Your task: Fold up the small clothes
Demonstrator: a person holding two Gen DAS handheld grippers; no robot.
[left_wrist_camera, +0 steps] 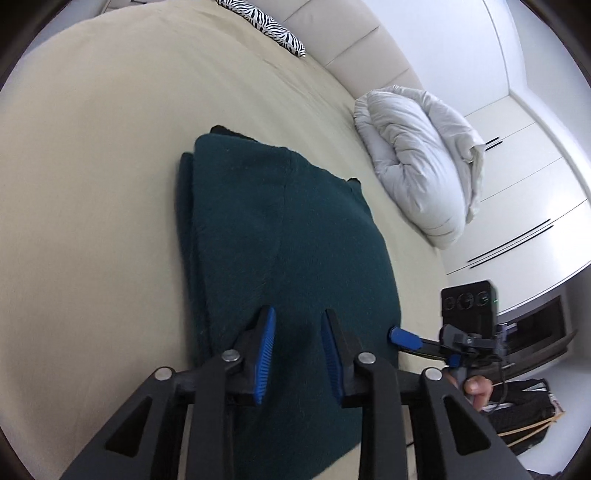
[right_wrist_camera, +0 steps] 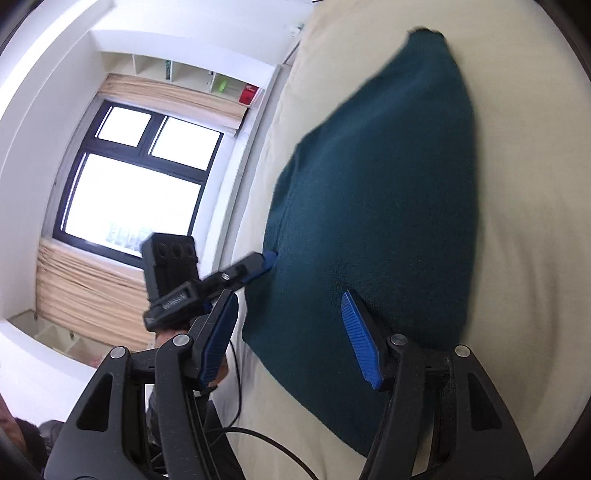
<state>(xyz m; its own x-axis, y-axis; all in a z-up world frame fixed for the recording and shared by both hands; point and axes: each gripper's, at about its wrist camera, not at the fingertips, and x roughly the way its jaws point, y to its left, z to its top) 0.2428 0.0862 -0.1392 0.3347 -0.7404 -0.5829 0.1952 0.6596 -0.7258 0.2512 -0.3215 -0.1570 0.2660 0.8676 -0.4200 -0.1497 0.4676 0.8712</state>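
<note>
A dark teal garment [left_wrist_camera: 280, 236] lies folded into a long flat shape on the beige bed sheet [left_wrist_camera: 92, 166]. My left gripper [left_wrist_camera: 298, 314] hovers over its near end with the blue pads [left_wrist_camera: 266, 354] apart and no cloth pinched between them. In the right wrist view the same garment [right_wrist_camera: 388, 184] stretches away, and my right gripper [right_wrist_camera: 288, 295] stands wide open above its near edge. Each gripper shows in the other's view: the right gripper [left_wrist_camera: 397, 336] has a blue tip at the garment's right edge, and the left gripper [right_wrist_camera: 269, 258] is at its left edge.
A rolled white duvet [left_wrist_camera: 417, 162] lies at the bed's far right, and a zebra-print pillow [left_wrist_camera: 266, 22] rests by the padded headboard. White wardrobe doors [left_wrist_camera: 535, 184] stand beyond the bed. A window [right_wrist_camera: 136, 184] with beige blinds is on the other side. A black cable [right_wrist_camera: 258, 439] trails near the bed's edge.
</note>
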